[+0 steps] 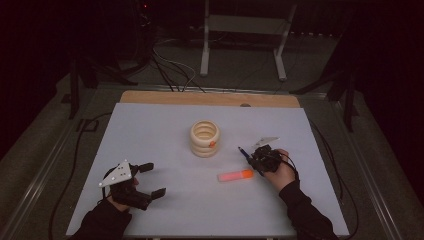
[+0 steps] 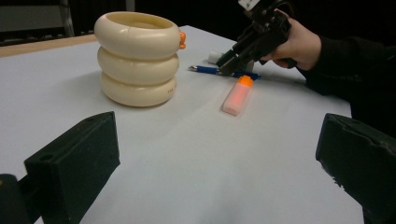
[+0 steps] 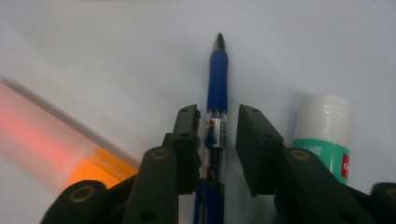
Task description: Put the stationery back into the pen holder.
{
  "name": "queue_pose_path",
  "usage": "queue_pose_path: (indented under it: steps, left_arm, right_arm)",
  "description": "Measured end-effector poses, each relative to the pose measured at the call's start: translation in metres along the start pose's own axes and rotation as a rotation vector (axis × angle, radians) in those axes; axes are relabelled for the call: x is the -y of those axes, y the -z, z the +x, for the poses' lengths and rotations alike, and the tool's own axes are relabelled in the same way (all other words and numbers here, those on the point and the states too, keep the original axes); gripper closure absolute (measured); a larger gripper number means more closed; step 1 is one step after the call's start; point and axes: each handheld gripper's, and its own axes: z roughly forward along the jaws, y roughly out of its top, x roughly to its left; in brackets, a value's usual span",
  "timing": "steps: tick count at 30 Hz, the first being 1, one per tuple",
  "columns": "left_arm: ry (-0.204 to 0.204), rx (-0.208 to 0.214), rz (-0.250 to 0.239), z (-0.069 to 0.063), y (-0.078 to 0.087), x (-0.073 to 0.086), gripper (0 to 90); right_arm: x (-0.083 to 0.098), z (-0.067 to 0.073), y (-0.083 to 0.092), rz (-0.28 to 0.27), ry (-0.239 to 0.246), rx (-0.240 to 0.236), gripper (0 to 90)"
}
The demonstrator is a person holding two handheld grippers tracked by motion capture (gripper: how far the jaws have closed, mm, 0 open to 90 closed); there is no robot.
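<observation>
A blue pen (image 3: 218, 79) lies flat on the white table top between the jaws of my right gripper (image 3: 218, 121). The pads flank its barrel closely, with a thin gap still visible on the right side. In the high view this gripper (image 1: 252, 160) sits at the right of the table, tilted down over the pen (image 1: 244, 152). A pink marker with an orange cap (image 1: 235, 175) lies just left of it. My left gripper (image 1: 152, 179) rests at the front left, open, with nothing between its jaws. A cream ringed holder (image 1: 205, 138) stands upright mid-table.
A glue stick with a white cap and green label (image 3: 324, 126) lies just right of the right jaw. The white table top (image 1: 150, 135) ends in a wooden strip (image 1: 210, 98) at the far side. Cables and a metal stand (image 1: 245, 30) are on the floor beyond.
</observation>
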Motion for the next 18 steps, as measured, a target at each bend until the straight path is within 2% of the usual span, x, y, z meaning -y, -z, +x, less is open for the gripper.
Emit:
queue_pose_path:
  steps: [4, 12, 18]
  left_arm:
    - [0.001, 0.003, -0.002, 0.0000, -0.0002, -0.0001, 0.1]
    - [-0.001, 0.006, -0.005, 0.0000, -0.0008, 0.0003, 0.1]
    - [-0.006, -0.002, -0.003, -0.0003, -0.0009, 0.0000, 0.1]
  right_arm:
    - [-0.0013, 0.0013, -0.0007, 0.015, -0.005, -0.011, 77.7]
    - [-0.0041, 0.0030, -0.0016, 0.040, -0.038, -0.002, 78.8]
    - [-0.0056, 0.0044, -0.0014, 0.047, -0.043, 0.010, 79.4]
